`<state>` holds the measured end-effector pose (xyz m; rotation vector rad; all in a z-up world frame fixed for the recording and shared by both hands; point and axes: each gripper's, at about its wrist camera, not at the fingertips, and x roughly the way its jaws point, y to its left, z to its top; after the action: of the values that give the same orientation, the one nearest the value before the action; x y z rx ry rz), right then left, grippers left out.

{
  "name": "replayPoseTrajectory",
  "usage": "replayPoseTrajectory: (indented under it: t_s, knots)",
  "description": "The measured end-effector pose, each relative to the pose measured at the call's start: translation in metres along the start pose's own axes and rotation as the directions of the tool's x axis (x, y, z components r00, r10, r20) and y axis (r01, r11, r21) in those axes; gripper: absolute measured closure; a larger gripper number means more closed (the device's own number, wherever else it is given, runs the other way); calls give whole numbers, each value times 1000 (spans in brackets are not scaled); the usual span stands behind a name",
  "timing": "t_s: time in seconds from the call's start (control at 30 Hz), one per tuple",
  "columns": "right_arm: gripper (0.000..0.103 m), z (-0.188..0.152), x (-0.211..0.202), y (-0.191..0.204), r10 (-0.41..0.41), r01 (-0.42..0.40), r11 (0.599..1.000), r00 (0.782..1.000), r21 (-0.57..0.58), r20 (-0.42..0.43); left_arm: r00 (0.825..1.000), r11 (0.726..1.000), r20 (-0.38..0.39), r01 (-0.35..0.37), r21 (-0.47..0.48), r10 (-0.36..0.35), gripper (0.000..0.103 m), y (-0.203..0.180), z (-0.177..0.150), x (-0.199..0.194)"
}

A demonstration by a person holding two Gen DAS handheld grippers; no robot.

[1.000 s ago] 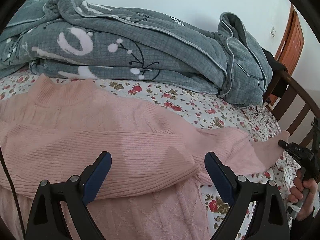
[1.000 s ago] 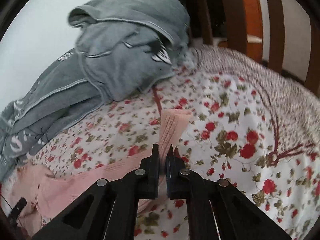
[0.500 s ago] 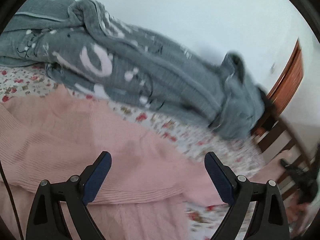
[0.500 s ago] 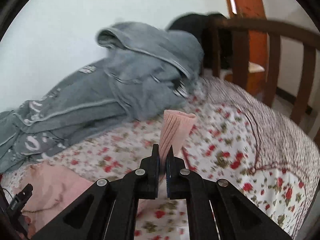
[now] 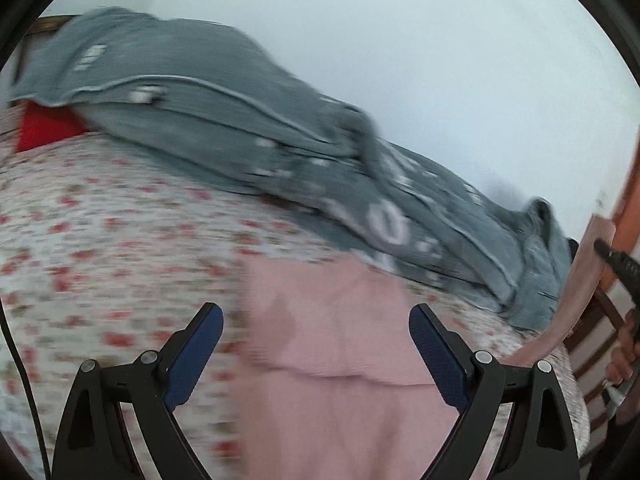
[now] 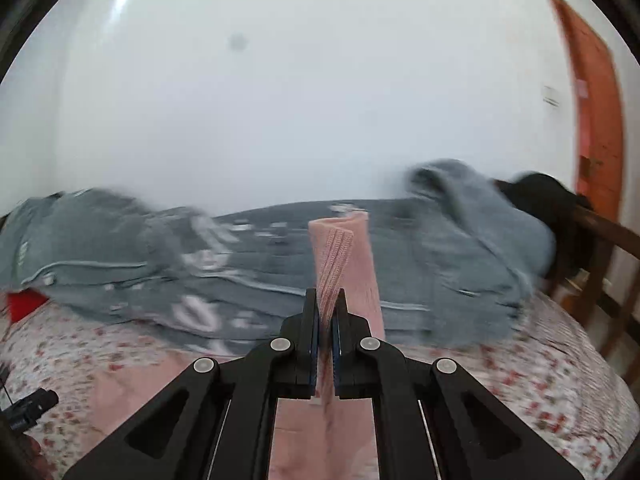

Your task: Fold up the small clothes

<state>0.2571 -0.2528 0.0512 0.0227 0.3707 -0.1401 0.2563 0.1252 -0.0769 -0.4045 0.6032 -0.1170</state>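
right at my right gripper [image 6: 325,312] the jaws are pinched tight on the ribbed cuff of the sleeve [image 6: 346,256], which stands up past the tips while the rest of it trails back under the claw toward me. in the left view that same sleeve [image 5: 580,276] hangs lifted off the bed, far out to the right of my left gripper [image 5: 316,344], with the right gripper's black nose against it.

my left gripper has its jaws spread wide and nothing between the pads; it grips nothing. just beyond and below its tips lies the body of the pink sweater [image 5: 332,332], spread fairly flat on the floral bedspread [image 5: 100,240], a crease running across it close to the claw. i cannot tell through the blur how many layers are stacked there.

my reading: the fold is at an early stage. one sleeve is up in the air and not yet laid across the body; the other sleeve, and doubling the body over, look to be left. the sleeve needs to come down on the pink panel in front of the left claw.

further off, beyond both claws, a heaped grey quilt [image 5: 240,120] runs along the wall, a red item [image 5: 44,126] at its left end.
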Motion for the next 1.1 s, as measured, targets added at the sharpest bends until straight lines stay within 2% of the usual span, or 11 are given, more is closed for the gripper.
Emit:
replayPoseTrajectory:
  t_s: [0.13,0.27,0.37,0.5,0.53,0.63,0.77,0.83,0.9,1.0,1.1]
  knots:
    - [98,-8,20,95,131,-132,987,991,-92,-17,993,991,14,-115,-61,116,9,62,1,-17]
    - [98,-40,54,184,254,-268,955,960,-126,-120,986,979,-8,-167,-116,167,9,111,-6,-31]
    - [97,-86,83,239,305,-344,928,922,-140,-240,980,972,-31,-199,-125,196,9,132,-14,-34]
    - [97,-160,117,282,336,-424,896,842,-132,-423,976,969,-52,-218,-119,213,9,145,-20,-33]
    - [89,-175,122,286,344,-444,886,822,-131,-454,974,969,-58,-225,-106,220,9,145,-20,-30]
    - [54,-198,129,294,394,-514,855,727,-66,-562,968,969,-50,-246,-30,245,9,133,-21,-23]
    - [45,-184,107,261,469,-534,844,698,43,-542,979,983,-94,-182,1,182,9,116,-21,-10]
    - [42,-172,93,238,499,-541,837,702,74,-509,984,992,-130,-123,-3,121,9,107,-20,-1]
    - [39,-155,78,204,479,-508,859,748,68,-459,984,998,-171,-60,-11,57,9,98,-18,11]
    - [35,-141,64,146,364,-380,924,848,37,-387,977,1000,-215,11,-19,-15,9,80,-13,32]
    - [35,-142,68,91,237,-249,968,891,20,-388,967,999,-253,35,7,-32,10,59,-9,58]
